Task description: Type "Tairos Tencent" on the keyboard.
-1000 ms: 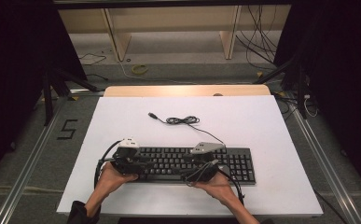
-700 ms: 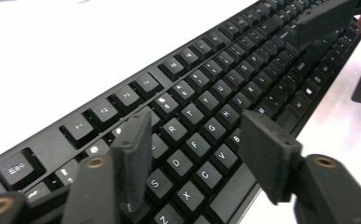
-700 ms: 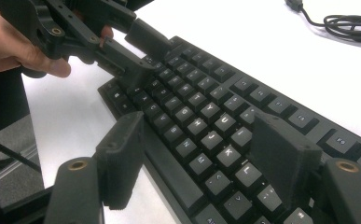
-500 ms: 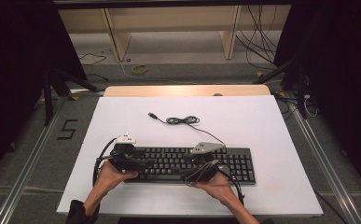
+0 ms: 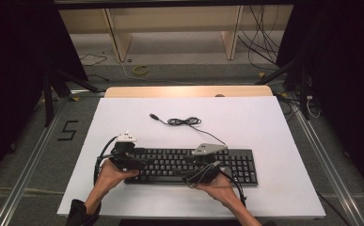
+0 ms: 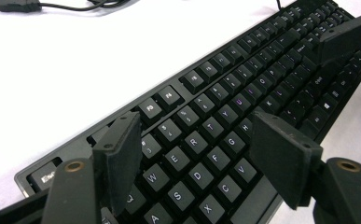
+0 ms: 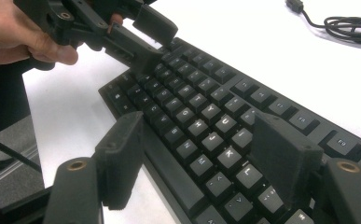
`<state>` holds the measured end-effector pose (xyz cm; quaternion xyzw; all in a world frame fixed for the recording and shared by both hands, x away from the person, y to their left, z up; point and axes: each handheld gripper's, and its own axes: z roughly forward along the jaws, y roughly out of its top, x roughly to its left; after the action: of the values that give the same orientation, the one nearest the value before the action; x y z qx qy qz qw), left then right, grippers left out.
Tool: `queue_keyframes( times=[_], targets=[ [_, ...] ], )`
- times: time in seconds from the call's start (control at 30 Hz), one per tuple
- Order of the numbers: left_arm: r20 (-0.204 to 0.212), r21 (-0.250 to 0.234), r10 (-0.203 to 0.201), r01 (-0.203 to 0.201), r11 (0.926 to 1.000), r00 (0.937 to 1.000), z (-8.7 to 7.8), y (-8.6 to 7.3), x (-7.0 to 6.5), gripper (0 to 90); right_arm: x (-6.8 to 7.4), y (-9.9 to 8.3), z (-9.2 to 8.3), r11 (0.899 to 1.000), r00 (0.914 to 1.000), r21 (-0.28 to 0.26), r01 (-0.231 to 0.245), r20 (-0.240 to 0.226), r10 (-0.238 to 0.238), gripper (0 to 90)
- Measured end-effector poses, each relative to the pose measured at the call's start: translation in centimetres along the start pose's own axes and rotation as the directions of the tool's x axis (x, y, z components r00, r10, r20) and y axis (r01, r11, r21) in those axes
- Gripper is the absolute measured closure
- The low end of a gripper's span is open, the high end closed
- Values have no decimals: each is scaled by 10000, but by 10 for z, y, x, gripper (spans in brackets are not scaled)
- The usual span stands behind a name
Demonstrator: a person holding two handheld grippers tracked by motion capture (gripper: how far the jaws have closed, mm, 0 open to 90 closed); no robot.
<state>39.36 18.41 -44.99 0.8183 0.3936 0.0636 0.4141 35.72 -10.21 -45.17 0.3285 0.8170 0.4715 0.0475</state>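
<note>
The white table (image 5: pixel 264 122) carries the black keyboard (image 5: pixel 189 165) along its near edge, its cable (image 5: pixel 184 121) coiled behind, mid-table. The left gripper (image 5: pixel 131 159) has just spread its jaws over the keys, gripping nothing; the right gripper (image 5: pixel 203 167) straddles the keyboard's near edge, likewise open, probably to steady it

The keyboard (image 5: pixel 189 165) is black, and its keys carry white letters, some with a faint purple tint. Its cable (image 5: pixel 184 121), in the upper middle of the high view, is black too. The table (image 5: pixel 264 122) is white, with a light wood strip at its far edge. Both grippers, left (image 6: pixel 201 158) and right (image 7: pixel 206 154), have black jaws with brass-coloured screws.
</note>
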Motion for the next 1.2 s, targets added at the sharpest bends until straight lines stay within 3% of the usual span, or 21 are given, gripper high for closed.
queue_keyframes(
  times=[0.33,0.6,0.9,1.2],
  targets=[
    [-116,22,80,-80,10000,9999,3,3,3,391,1,0,0,10000,10000,-44,14,-22,-14,355],
    [-251,406,268,-258,9988,9993,8,3,6,538,2,0,0,10000,10000,-25,13,-83,-13,354],
    [-78,823,468,-460,9955,9989,14,2,6,717,2,0,1,10000,9999,-19,60,-100,-61,354],
    [-38,1177,635,-626,9911,9980,19,0,5,839,2,0,1,10000,9999,1,76,-105,-76,355]
  ],
)
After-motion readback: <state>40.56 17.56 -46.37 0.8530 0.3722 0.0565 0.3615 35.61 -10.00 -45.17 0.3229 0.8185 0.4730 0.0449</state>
